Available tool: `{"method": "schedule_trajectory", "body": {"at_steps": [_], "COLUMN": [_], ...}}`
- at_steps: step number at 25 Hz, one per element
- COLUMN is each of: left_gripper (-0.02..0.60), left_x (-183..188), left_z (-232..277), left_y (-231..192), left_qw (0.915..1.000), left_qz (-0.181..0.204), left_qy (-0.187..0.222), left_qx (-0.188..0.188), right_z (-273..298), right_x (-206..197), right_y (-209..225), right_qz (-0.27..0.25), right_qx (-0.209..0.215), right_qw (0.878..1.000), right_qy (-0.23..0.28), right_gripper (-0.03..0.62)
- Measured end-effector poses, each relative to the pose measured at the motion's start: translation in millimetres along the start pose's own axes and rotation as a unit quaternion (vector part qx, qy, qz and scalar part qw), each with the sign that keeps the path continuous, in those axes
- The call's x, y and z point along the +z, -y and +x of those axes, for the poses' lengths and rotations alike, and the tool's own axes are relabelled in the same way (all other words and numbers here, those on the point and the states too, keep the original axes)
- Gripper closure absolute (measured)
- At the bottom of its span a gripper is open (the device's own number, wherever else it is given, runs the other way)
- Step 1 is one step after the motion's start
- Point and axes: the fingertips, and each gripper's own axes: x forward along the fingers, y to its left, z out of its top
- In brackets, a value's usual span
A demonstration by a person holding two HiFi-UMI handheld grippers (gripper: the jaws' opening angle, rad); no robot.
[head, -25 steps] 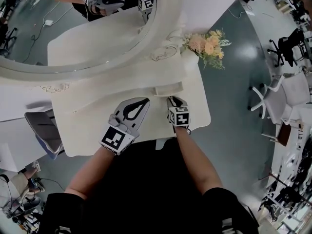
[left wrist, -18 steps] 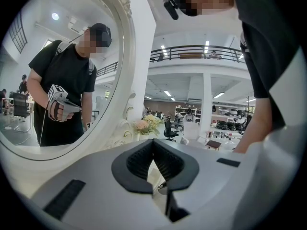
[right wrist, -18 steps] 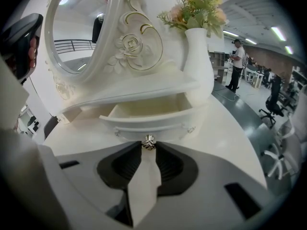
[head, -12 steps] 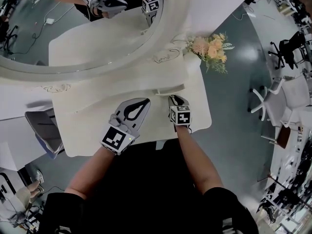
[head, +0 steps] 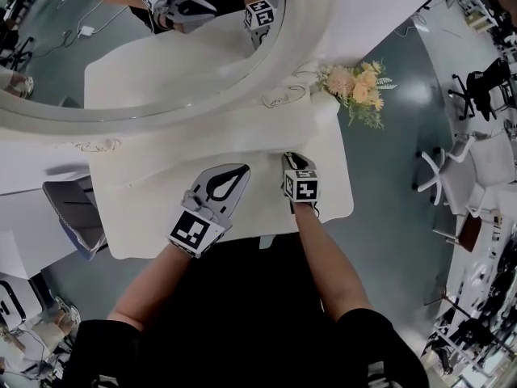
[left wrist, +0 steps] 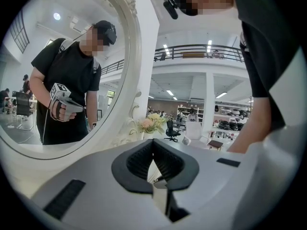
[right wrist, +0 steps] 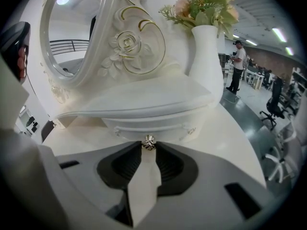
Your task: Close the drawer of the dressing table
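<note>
Drawer front sits low on the table, tucked under the overhanging edge of the raised shelf at the foot of the mirror. A small metal knob stands at the middle of its front. The right gripper tilts down at it, and its fingers are closed on the knob, which is pinched at their very tips. From the head view the gripper's tip lies against the shelf edge, right of the table's middle, and the drawer itself cannot be made out.

The left gripper is held nearly level over the table's front half, just left of the right one and apart from it. Its fingers meet at the tips with nothing between them.

A white vase of flowers stands on the shelf's right end, beside the mirror's carved frame. The mirror reflects both grippers and the person.
</note>
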Motion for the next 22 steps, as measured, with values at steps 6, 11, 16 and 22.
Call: {"method": "schedule_trajectory", "body": {"at_steps": [6, 11, 16, 22], "left_gripper": [0.588, 0.588, 0.588, 0.588], "left_x": [-2, -2, -2, 0], "left_z": [-1, -2, -3, -3], "left_y": [-6, -9, -11, -10], "left_qw": [1.0, 0.9999, 0.9999, 1.0], "left_qz": [-0.002, -0.004, -0.003, -0.003], "left_qy": [-0.001, -0.004, -0.005, -0.004], "left_qx": [0.004, 0.009, 0.01, 0.008], "right_z": [7, 12, 15, 15], "right_x": [9, 15, 18, 17], "right_y": [2, 4, 5, 4], "right_qz": [0.001, 0.001, 0.005, -0.003], "right_qx": [-0.003, -0.004, -0.006, -0.006], "right_qw": [1.0, 1.0, 1.0, 1.0], "right_qy": [0.001, 0.005, 0.006, 0.003], "right_gripper": [0.497, 0.497, 0.497, 0.496]}}
